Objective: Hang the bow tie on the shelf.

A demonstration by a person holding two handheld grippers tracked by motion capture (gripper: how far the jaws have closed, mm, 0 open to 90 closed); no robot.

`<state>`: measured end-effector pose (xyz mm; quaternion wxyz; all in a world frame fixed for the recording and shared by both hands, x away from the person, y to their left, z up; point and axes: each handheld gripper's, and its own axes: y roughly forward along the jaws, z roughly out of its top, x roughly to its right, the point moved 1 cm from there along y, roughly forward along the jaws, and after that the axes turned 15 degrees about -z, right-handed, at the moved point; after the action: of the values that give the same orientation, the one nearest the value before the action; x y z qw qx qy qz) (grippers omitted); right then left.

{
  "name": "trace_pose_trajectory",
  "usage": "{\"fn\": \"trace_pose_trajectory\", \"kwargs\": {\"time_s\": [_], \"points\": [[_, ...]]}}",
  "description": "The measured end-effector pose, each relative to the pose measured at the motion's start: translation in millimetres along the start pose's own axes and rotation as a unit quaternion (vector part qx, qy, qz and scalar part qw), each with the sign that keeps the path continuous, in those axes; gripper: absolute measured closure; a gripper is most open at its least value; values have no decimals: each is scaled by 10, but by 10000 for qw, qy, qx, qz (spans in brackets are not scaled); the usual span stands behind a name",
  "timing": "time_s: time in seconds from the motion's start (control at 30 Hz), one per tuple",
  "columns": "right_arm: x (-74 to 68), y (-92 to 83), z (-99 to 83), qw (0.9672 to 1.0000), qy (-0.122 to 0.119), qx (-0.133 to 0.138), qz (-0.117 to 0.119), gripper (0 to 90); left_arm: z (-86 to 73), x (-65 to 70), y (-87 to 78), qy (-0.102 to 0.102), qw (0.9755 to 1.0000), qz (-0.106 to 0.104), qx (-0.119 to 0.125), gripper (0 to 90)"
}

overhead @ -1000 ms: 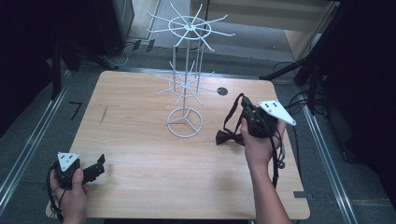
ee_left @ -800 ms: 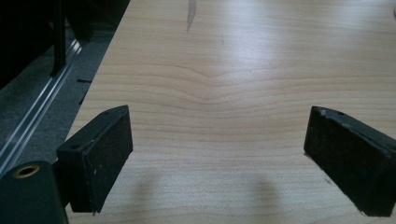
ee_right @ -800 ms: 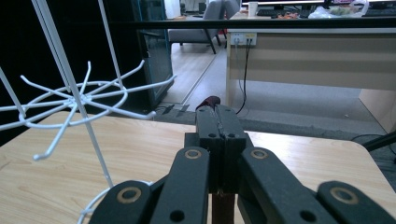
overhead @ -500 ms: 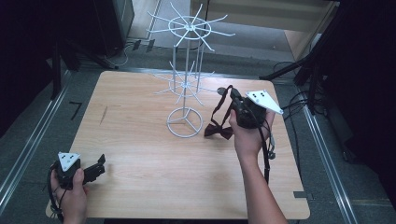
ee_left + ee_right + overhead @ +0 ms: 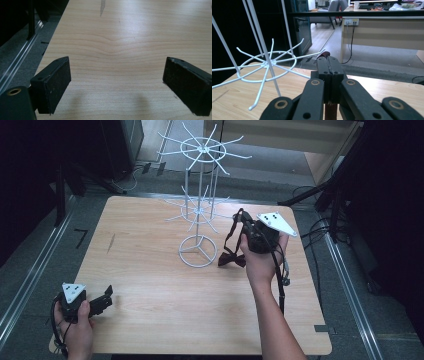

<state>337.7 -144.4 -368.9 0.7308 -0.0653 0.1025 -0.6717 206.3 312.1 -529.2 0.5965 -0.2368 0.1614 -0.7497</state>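
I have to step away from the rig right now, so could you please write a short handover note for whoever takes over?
Right tongs: shut on the strap of the dark red bow tie, lifted beside the white wire rack.
Left tongs: open, holding nothing, low over the wooden table at its near left corner.
Done: bow tie picked up; its bow hangs close to the table by the rack's ring base.
Left, probably: hang the strap on a rack arm, then release.

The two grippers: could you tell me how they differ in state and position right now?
The left gripper is open and holds nothing; the right gripper is shut on the bow tie. The left sits low at the table's near corner; the right is raised beside the wire rack.
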Motion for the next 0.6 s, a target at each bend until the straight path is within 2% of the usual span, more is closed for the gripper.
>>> {"fn": "trace_pose_trajectory", "kwargs": {"time_s": [0.43,0.6], "points": [[-60,36,54,10000,-60,-15,59,900,1,0,4,-6,10000,-10,-13,86],[-66,98,66,9999,-111,-59,8,900,1,-1,1,-13,10000,-12,-28,87]]}}
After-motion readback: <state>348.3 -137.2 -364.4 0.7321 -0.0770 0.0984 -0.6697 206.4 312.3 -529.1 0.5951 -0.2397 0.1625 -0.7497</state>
